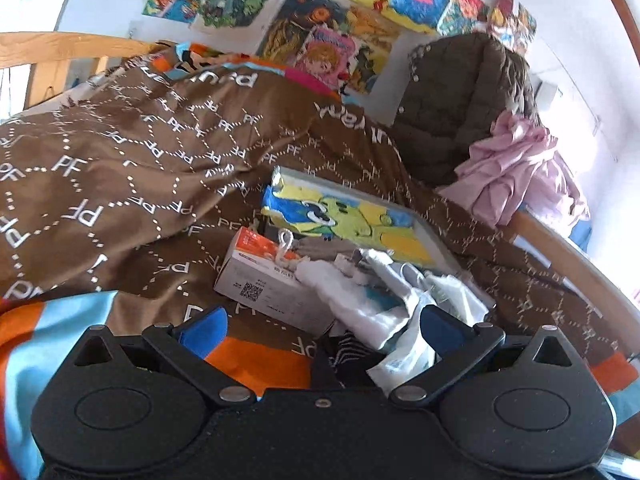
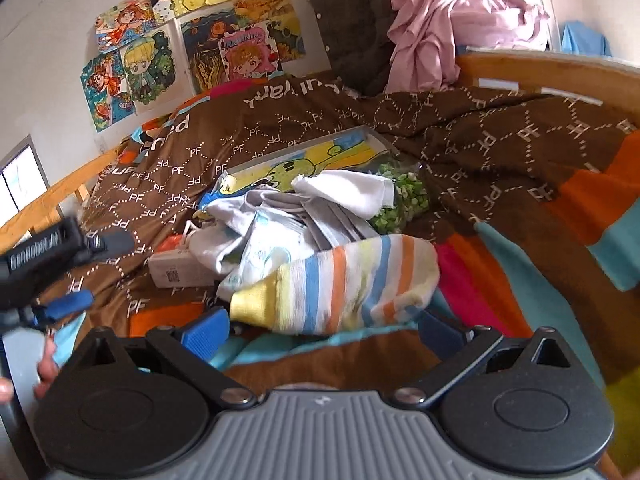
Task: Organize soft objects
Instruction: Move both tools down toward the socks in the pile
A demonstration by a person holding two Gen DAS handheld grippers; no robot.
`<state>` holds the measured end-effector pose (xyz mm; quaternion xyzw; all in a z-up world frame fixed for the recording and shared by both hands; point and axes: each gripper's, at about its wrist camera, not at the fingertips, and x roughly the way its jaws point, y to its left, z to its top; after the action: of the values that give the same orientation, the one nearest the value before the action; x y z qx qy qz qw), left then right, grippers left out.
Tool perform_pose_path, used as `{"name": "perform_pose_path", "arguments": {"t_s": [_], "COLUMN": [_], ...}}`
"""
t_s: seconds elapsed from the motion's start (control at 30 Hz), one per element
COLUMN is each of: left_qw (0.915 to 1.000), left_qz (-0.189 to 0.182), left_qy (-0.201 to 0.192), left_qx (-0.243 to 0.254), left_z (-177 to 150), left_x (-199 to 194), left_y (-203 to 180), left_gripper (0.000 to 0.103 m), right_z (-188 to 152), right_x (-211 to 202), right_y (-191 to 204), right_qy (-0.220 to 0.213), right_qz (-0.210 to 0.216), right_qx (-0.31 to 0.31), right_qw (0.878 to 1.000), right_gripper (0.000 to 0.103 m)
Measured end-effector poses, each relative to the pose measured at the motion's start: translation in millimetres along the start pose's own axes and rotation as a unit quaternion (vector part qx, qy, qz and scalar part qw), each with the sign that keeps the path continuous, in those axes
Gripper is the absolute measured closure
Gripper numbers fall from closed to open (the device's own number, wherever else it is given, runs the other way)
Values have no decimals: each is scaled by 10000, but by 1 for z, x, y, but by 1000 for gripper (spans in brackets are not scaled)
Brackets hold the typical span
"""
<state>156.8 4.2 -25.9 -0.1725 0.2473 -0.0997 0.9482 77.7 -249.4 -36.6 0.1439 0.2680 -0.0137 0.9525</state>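
Observation:
A pastel striped sock (image 2: pixel 336 280) lies on the bedspread just ahead of my right gripper (image 2: pixel 322 332), spanning the gap between its open blue pads (image 2: pixel 206 336). Behind it is a heap of white cloths and plastic wrappers (image 2: pixel 280 216). My left gripper (image 1: pixel 320 330) is open too. A black-and-white striped sock (image 1: pixel 350 352) and a white plastic bag (image 1: pixel 404 356) lie between its fingers. In the right wrist view the left gripper (image 2: pixel 96 272) hovers at the left edge, a hand holding it.
A brown patterned bedspread (image 1: pixel 140 168) covers the bed. On it are a white-and-orange box (image 1: pixel 272 284), a painted canvas (image 1: pixel 352 216) and a bag of green bits (image 2: pixel 404 196). A pink garment (image 2: pixel 460 16) and brown jacket (image 1: pixel 460 100) hang over the wooden bed rail (image 2: pixel 540 68).

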Motion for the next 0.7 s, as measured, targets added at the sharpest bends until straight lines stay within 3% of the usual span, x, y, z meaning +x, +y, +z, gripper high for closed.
{"name": "perform_pose_path", "arguments": {"t_s": [0.13, 0.23, 0.4, 0.57, 0.7], "left_qw": [9994, 9971, 9911, 9796, 9689], "left_qz": [0, -135, -322, -742, -859], "left_qy": [171, 393, 691, 918, 1057], "left_qx": [313, 637, 1090, 1625, 2064], "left_z": [0, 1, -2, -7, -7], "left_x": [18, 34, 56, 79, 98], "left_y": [5, 11, 18, 20, 11], "left_gripper": [1, 1, 1, 1, 1], "right_z": [14, 19, 22, 19, 21], "right_x": [27, 43, 58, 69, 81], "right_y": [-9, -8, 5, 17, 10], "right_qy": [159, 213, 301, 275, 333], "right_qz": [113, 121, 478, 527, 447], "right_qx": [-9, -447, -1330, -2066, -1999], "right_qw": [9998, 9987, 9895, 9766, 9782], "right_gripper": [0, 0, 0, 0, 0]}}
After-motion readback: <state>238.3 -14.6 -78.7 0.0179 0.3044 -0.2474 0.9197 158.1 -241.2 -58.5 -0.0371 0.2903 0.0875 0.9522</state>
